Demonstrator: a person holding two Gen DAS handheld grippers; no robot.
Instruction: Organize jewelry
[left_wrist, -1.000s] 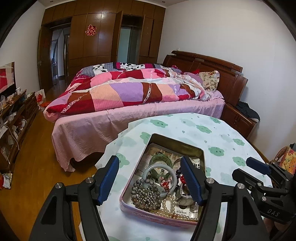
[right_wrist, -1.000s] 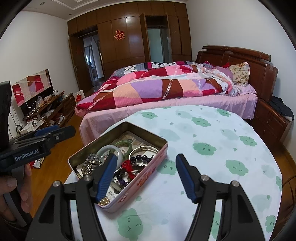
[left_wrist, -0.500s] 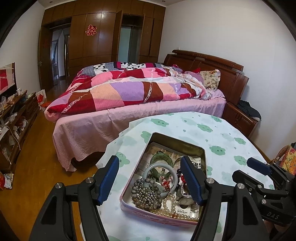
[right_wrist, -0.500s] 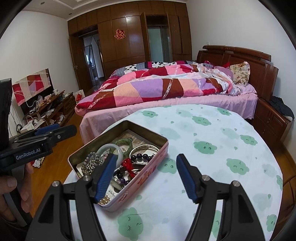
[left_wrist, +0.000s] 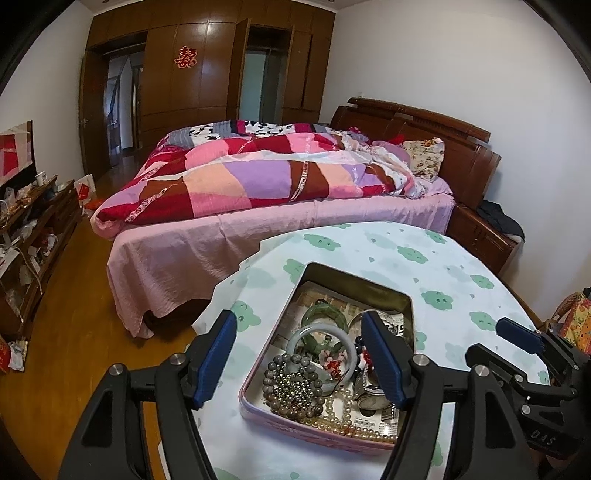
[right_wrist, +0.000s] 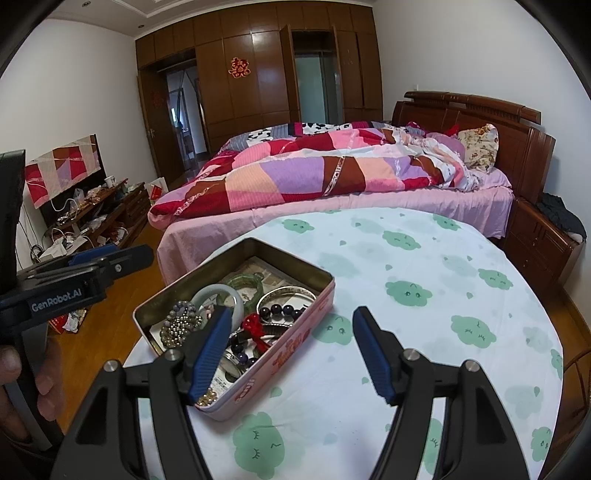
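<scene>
A pink open tin (left_wrist: 255, 380) (right_wrist: 295, 343) full of jewelry sits on the round table near its left edge. Inside lie a white bangle (left_wrist: 351, 350) (right_wrist: 207, 293), a green bangle (left_wrist: 325, 314) (right_wrist: 255, 282), a metal bead bracelet (left_wrist: 293, 387) (right_wrist: 177, 325), a pearl strand (left_wrist: 343, 417), dark purple beads (right_wrist: 280, 312) and a red knot charm (right_wrist: 253, 325). My left gripper (left_wrist: 299, 360) is open and empty, held above the tin's near end. My right gripper (right_wrist: 290, 350) is open and empty, over the tin's right rim. It also shows in the left wrist view (left_wrist: 517, 343).
The table (right_wrist: 424, 295) has a white cloth with green cloud prints. Behind it stands a bed (left_wrist: 280, 184) with a patchwork quilt. A cluttered low cabinet (left_wrist: 26, 236) lines the left wall. A wooden nightstand (right_wrist: 543, 236) is at the right.
Both views have shifted only slightly; the grippers stay open over the tin and nothing in the tin has moved.
</scene>
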